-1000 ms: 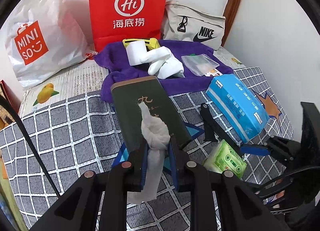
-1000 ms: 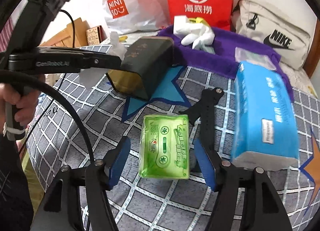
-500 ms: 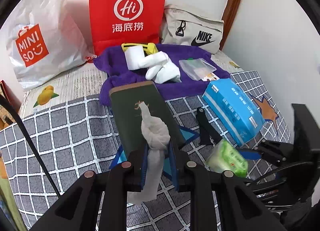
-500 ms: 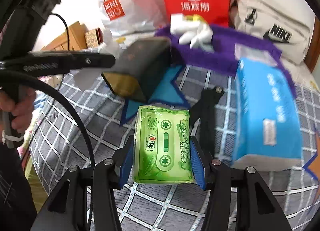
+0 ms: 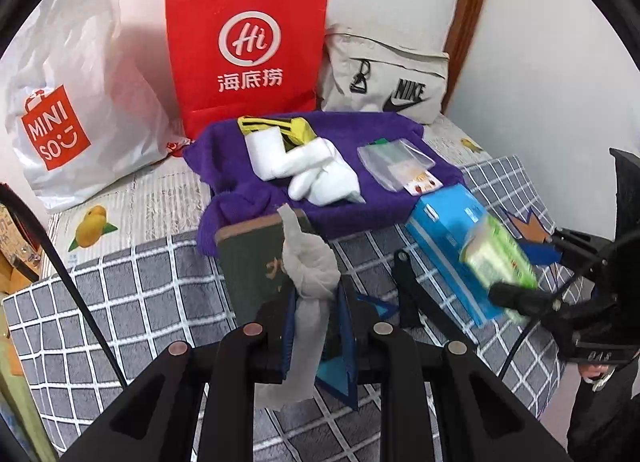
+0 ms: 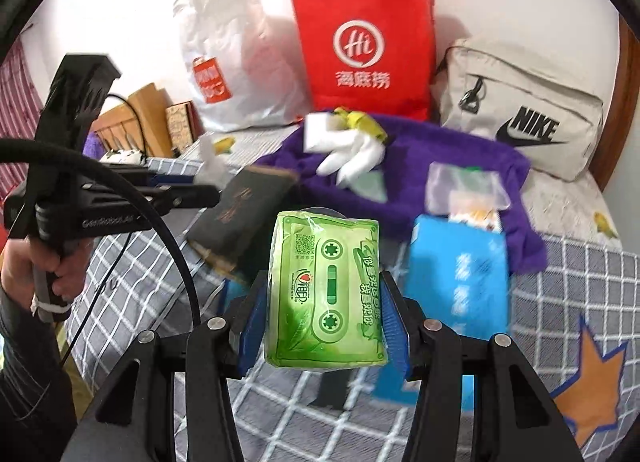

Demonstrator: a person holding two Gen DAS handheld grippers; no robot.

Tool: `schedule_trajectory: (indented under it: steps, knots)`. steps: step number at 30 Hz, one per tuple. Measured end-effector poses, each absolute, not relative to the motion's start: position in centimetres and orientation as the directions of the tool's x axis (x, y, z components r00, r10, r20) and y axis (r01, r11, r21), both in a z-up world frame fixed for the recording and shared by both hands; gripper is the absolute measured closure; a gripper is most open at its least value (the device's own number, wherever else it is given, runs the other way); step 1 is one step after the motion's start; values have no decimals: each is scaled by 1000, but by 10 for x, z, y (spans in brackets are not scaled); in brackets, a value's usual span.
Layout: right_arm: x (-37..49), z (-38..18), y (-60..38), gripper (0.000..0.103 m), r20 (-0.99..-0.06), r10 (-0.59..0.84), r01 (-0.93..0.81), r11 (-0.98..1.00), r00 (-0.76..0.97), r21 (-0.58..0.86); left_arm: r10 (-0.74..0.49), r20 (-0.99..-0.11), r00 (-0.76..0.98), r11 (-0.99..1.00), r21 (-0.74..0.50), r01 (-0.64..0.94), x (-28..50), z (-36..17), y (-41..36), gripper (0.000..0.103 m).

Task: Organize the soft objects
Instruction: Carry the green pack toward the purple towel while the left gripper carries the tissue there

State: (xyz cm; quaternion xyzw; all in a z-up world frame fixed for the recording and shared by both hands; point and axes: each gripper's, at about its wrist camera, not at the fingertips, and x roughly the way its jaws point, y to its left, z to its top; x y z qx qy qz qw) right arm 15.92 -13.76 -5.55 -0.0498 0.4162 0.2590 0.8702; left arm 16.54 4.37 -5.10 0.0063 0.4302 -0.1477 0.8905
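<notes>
Our right gripper (image 6: pixel 324 302) clamps the green tissue pack (image 6: pixel 326 294), lifted above the checked blanket (image 6: pixel 580 274). Our left gripper (image 5: pixel 316 326) pinches a white cloth (image 5: pixel 310 274) before the dark green box (image 5: pixel 252 262). Farther back, white socks (image 5: pixel 320 173) lie on the purple towel (image 5: pixel 224 153).

A glossy green plastic tissue pack (image 6: pixel 326 290) is shining between the right tool (image 6: pixel 324 314)'s matt black arms and blue ribbed pads (image 6: pixel 394 322). A crumpled white cloth (image 5: pixel 308 282) is looking soft and limp. The purple towel (image 5: pixel 320 165) is looking fuzzy, the checked bed cover (image 5: pixel 132 294) is appearing fleecy, and the blue tissue pack (image 5: pixel 452 258) is gleaming with plastic film.
</notes>
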Motion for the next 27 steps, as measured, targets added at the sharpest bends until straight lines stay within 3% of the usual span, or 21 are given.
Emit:
schedule_trajectory:
  steps: [15,20,27]
  knots:
    - [271,-43,-175,51,-776,362,-418,897,517,141,-266,-765,586,962,-169,216,235,-33,60,84]
    - [309,-46,-192,51,-793,318,-358,924,520,135,-204,-793,574,976,-121,179,270,-39,60,84]
    - [350,-74,-202,51,-829,268,-311,943,491,121,-232,-817,528,973,-197,123,315,-58,73,84]
